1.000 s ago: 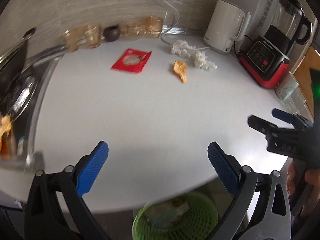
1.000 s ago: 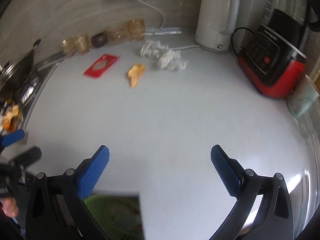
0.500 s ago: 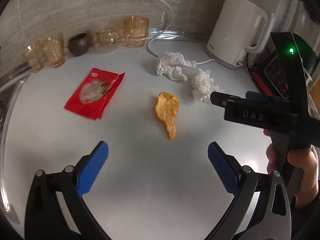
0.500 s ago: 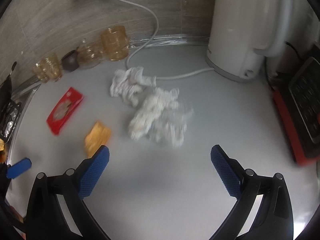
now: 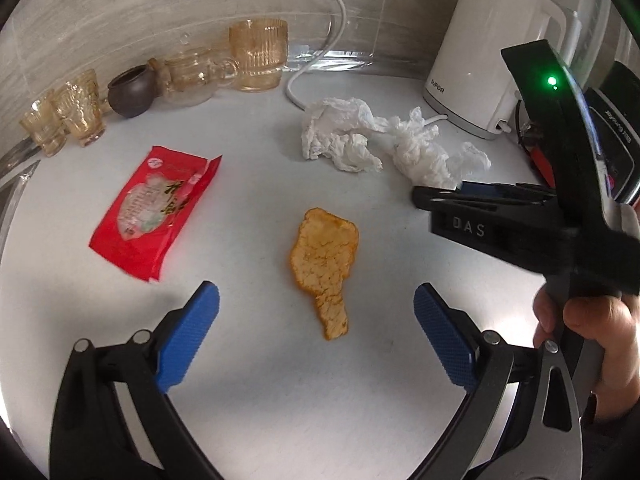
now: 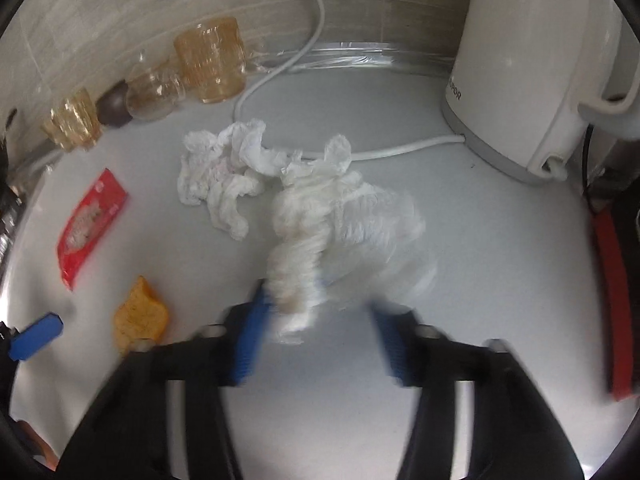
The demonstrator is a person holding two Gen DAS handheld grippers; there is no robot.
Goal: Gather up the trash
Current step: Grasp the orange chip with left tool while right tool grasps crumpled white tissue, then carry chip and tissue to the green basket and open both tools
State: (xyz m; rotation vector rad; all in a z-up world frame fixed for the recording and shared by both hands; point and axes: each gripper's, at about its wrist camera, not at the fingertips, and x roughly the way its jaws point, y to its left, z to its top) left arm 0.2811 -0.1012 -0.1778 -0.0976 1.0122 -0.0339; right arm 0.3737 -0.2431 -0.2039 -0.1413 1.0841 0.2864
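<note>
Trash lies scattered over the white desk (image 5: 248, 380), toward its back edge. Largest there is the white kettle (image 5: 492, 52) at the back right corner, its cord (image 5: 316, 68) looping along the wall. Left of it along the back edge stand amber glasses (image 5: 258, 54), a clear glass pot (image 5: 192, 78) and a small dark bowl (image 5: 132, 90).

Two crumpled tissues lie in front of the kettle: the left tissue (image 5: 340, 132) sits free on the desk, touching the right tissue (image 6: 340, 216). The right claw (image 6: 320, 336) is closing on that right tissue; a twisted end of it hangs between the blue pads, blurred, and the left pad (image 6: 250, 340) touches it while the right pad stands clear. A hand (image 5: 592, 332) grips this tool's handle.

A red snack packet (image 5: 156, 208) lies flat toward the left edge. An orange chip (image 5: 324, 264) lies at mid-desk, between the packet and the tissues. The left claw (image 5: 316, 336) hovers just before the chip, jaws wide, nothing between them.
</note>
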